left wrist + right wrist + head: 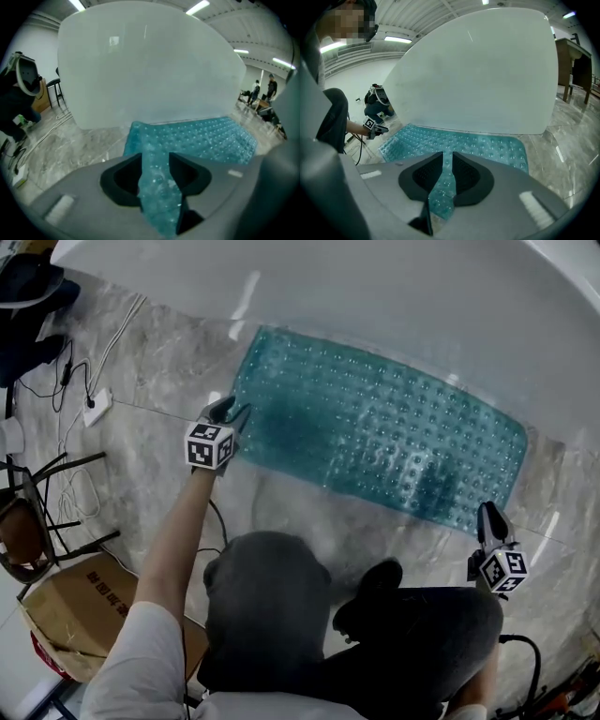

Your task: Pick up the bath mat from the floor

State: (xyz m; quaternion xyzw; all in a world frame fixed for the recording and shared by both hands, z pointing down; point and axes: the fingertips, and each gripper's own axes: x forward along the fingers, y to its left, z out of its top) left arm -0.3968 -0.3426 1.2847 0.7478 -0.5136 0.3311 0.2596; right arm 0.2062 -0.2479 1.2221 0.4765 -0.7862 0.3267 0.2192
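Observation:
A teal, bumpy bath mat (375, 427) lies flat on the marble floor along the white bathtub (375, 296). My left gripper (230, 413) is at the mat's left corner. In the left gripper view a raised fold of the mat (157, 187) runs through the gap of my left gripper (156, 164), whose jaws stand apart. My right gripper (489, 517) is at the mat's near right corner. In the right gripper view the jaws of my right gripper (447, 164) stand close together, with a thin strip of mat (443, 192) pinched between them.
The tub (150, 70) stands directly behind the mat. At the left lie a power strip (97, 407) with cables, a dark chair (28, 521) and a cardboard box (70, 610). The person's knees (412, 634) are at the mat's near side.

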